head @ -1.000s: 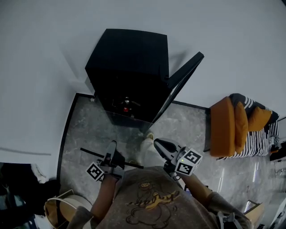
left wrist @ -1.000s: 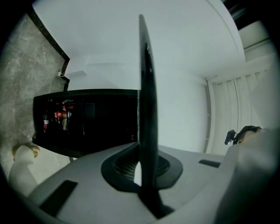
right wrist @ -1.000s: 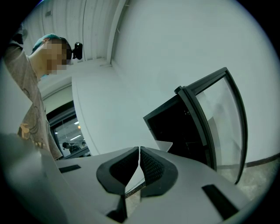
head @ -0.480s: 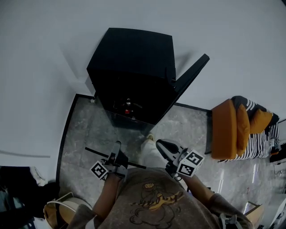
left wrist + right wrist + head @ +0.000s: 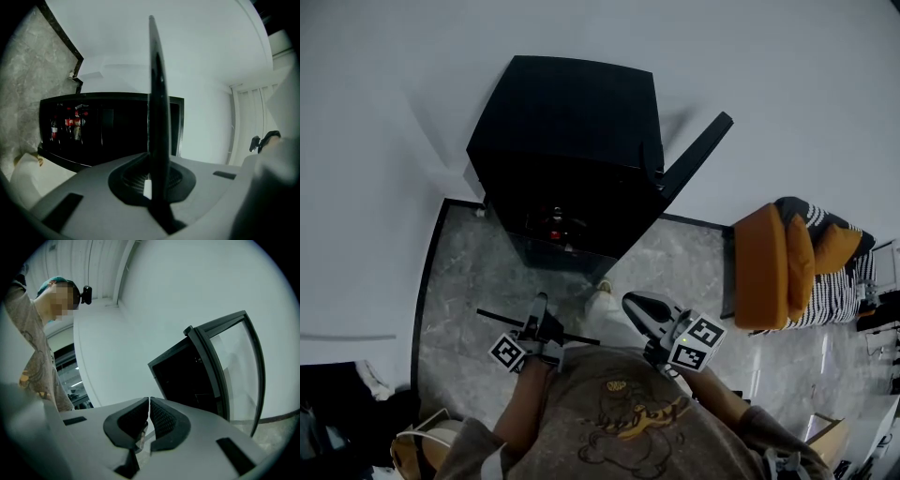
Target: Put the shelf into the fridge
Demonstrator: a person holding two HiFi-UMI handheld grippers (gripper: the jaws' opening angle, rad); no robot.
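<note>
Gripping the shelf edge-on, the left gripper was clenched on it, jaws pinched tight on the thin dark panel. In the head view the shelf showed as a slim black bar crossing the left gripper, held over the floor, short of the fridge and not inside it. The right gripper had its jaws pressed together with nothing between them; in the head view it sat right of the shelf, apart from it.

The fridge was a black mini unit against the white wall, door swung open to the right. From the right gripper view the door was a dark frame with a glass pane. Bottles or cans with red labels stood inside the fridge; the label print was too small to read.

Each gripper carried a marker cube, left, right, black-and-white square patterns only. The person's shirt had a cartoon print, wording unreadable. The floor was grey marble-look tile with a dark border. An orange seat with a striped cushion stood well to the right.
</note>
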